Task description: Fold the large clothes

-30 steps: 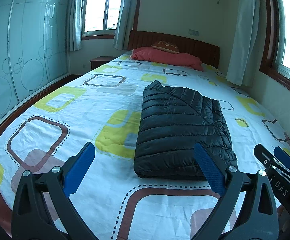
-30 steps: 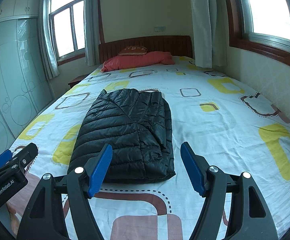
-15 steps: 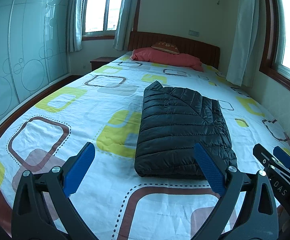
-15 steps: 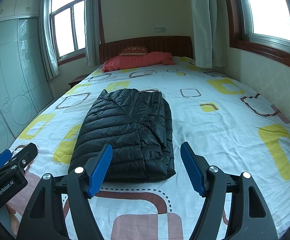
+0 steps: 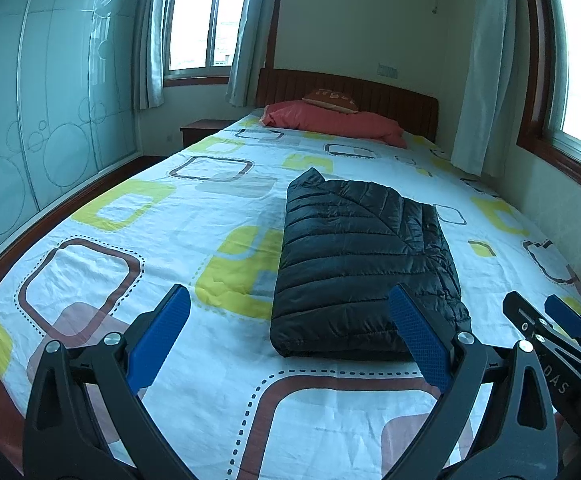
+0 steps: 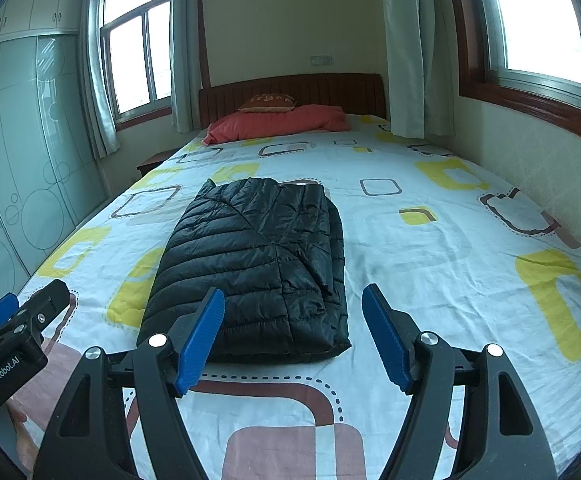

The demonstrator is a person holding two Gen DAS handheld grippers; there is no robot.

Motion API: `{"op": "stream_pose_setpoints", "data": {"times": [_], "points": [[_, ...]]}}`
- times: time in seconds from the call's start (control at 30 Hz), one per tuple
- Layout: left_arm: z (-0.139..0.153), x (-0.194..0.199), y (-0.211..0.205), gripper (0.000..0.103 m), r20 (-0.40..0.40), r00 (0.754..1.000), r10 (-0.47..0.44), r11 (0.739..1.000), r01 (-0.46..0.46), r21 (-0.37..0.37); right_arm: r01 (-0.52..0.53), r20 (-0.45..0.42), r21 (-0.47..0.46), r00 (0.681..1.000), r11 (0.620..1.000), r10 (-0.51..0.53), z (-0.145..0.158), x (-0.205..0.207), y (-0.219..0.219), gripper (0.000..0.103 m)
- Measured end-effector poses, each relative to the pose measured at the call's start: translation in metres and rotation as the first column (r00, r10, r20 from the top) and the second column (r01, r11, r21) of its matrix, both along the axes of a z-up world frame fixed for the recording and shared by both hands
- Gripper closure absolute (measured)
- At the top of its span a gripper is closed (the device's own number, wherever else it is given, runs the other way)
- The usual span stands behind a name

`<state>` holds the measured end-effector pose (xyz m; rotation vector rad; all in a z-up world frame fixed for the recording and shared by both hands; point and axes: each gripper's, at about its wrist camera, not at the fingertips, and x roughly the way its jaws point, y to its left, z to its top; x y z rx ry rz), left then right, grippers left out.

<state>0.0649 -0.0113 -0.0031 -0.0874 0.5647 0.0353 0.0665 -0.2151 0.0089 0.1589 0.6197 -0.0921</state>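
A black quilted down jacket (image 5: 362, 264) (image 6: 258, 268) lies folded into a thick rectangle on the patterned bed sheet (image 5: 194, 224) (image 6: 430, 248). My left gripper (image 5: 290, 324) hovers open above the sheet near the foot of the bed, its right blue pad in front of the jacket's near right corner, with nothing between the fingers. My right gripper (image 6: 292, 324) is open too, just short of the jacket's near edge, and holds nothing. Each gripper shows at the other view's edge: the right gripper (image 5: 550, 332) and the left gripper (image 6: 14, 320).
Red pillows (image 5: 330, 122) (image 6: 278, 122) rest against the wooden headboard (image 6: 290, 88). A glass-front wardrobe (image 5: 30, 120) runs along the left side. A wall with a window (image 6: 538, 16) borders the right side. A nightstand (image 5: 202, 130) stands by the far left corner.
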Motion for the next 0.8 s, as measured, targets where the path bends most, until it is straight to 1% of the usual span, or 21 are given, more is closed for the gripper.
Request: {"op": "stream_pose_setpoints", "data": {"times": [0.27,0.37,0.63,0.73,0.8], "points": [[0.008,-0.005,-0.006,0.004,0.031,0.999,-0.007,1.000,0.006,0.030,-0.001,0.005,-0.002,1.000,1.000,0.001,0.000,-0.001,0.000,0.032],[0.011,-0.006,-0.006,0.004,0.046,0.999,0.018,0.999,-0.020,0.042,-0.002,0.005,-0.002,1.000,1.000,0.002,0.000,-0.001,0.000,0.032],[0.013,-0.006,-0.005,0.002,0.063,0.998,0.001,1.000,-0.003,0.025,-0.002,0.001,-0.004,1.000,1.000,0.002,-0.001,-0.001,0.000,0.032],[0.013,-0.007,-0.006,0.002,0.071,0.997,0.011,1.000,-0.013,0.020,-0.005,-0.002,-0.005,1.000,1.000,0.005,-0.003,0.000,-0.001,0.032],[0.011,-0.005,-0.006,0.002,0.056,0.998,0.019,1.000,-0.020,0.018,-0.006,-0.003,-0.005,1.000,1.000,0.006,-0.003,0.000,-0.001,0.032]]}}
